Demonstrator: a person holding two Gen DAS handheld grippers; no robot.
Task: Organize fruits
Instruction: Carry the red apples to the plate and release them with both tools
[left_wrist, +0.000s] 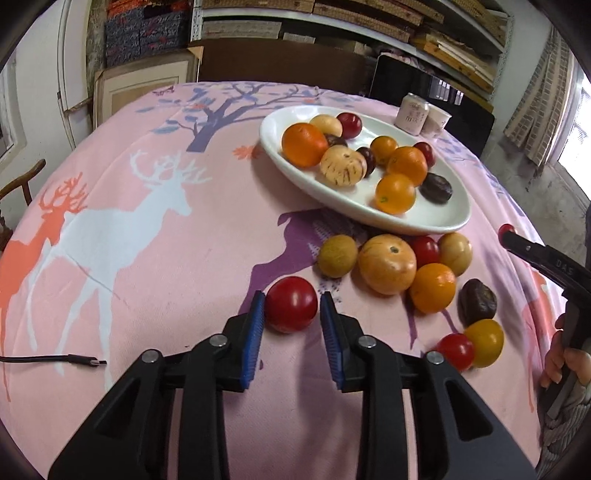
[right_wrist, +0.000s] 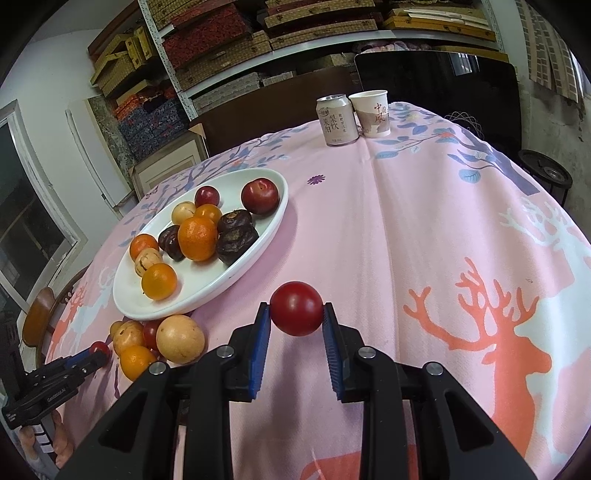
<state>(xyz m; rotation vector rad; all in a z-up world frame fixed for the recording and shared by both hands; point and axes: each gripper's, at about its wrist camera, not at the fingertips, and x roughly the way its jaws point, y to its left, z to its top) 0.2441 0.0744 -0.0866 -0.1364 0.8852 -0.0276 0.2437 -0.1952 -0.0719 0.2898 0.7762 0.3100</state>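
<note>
A round red fruit (left_wrist: 291, 305) sits between the blue pads of the left gripper (left_wrist: 291, 310), low over the pink cloth (left_wrist: 147, 258). The pads press on both its sides, so the fingers are narrow and holding it. The right gripper (right_wrist: 296, 314) holds another red fruit (right_wrist: 296, 313) the same way, its two pads tight on the sides, up above the cloth.

Just right of the left gripper's fruit lies a small pile of loose fruit on the cloth: a big yellow-orange one (left_wrist: 387, 264), an orange (left_wrist: 432, 288), a dark wrinkly one (left_wrist: 477, 302), a small red one (left_wrist: 455, 350) and a small yellow one (left_wrist: 484, 342).

Farther back sits a white oval plate (left_wrist: 424, 221). It holds oranges, a pale stripy fruit (left_wrist: 342, 165), small red ones and dark ones.

At the far edge of the table stand a drink can (right_wrist: 337, 119) and a paper cup (right_wrist: 371, 113), side by side. A black cable (left_wrist: 55, 359) lies on the cloth at the near left.
</note>
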